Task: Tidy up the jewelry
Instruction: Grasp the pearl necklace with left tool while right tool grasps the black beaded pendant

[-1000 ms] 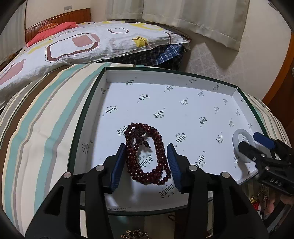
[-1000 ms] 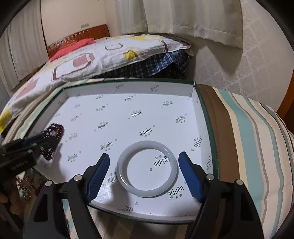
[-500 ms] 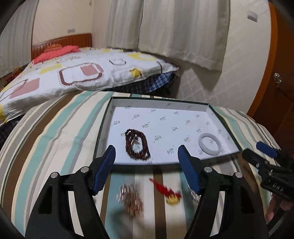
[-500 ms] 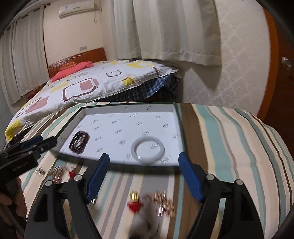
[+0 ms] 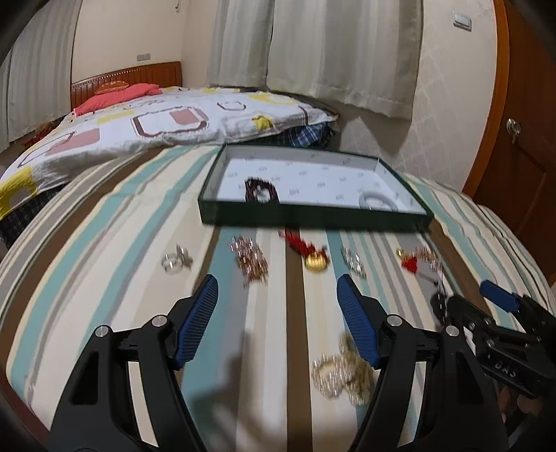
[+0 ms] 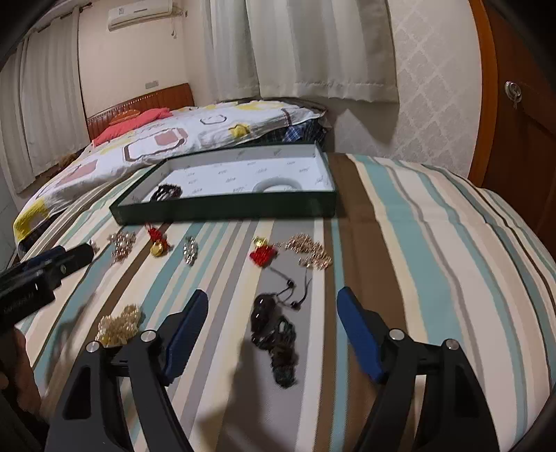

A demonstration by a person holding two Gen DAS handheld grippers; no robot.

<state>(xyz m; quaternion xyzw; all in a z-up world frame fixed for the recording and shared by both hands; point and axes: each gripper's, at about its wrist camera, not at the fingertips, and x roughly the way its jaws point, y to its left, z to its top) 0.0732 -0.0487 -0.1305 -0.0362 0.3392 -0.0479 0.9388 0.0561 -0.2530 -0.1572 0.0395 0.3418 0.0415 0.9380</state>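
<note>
Although small dark words repeat all over the white lining of the tray [image 5: 314,217], they are too blurred to read, and the white lettering on the side of the right gripper [image 5: 500,302] is not clear enough to spell out. Green-walled and shallow, the tray sits on a striped blanket [image 6: 417,243] at the far side. Inside it lie a dark red bead string [image 5: 260,189] toward the left and a white bangle [image 5: 377,201] toward the right, well apart.

Loose jewelry is spread on the blanket in front of the tray: a silver ring [image 5: 175,260], a rose-gold chain [image 5: 251,259], a red tassel with a gold charm [image 5: 311,252], a small silver piece [image 5: 353,261], a second red charm [image 6: 262,255] and another rose-gold chain [image 6: 309,252]. Nearer lie a pale gold bead bracelet [image 5: 342,373] and a black bead bracelet [image 6: 274,333].

Jaws of the left gripper [image 5: 277,321] stand apart over bare blanket, holding nothing. The right gripper's jaws are closing a little, still wide, with the black bracelet between them and untouched. Beyond are a patterned quilt [image 6: 173,139], curtains [image 6: 312,48], an air conditioner [image 6: 139,10] and a wooden door [image 6: 521,139].
</note>
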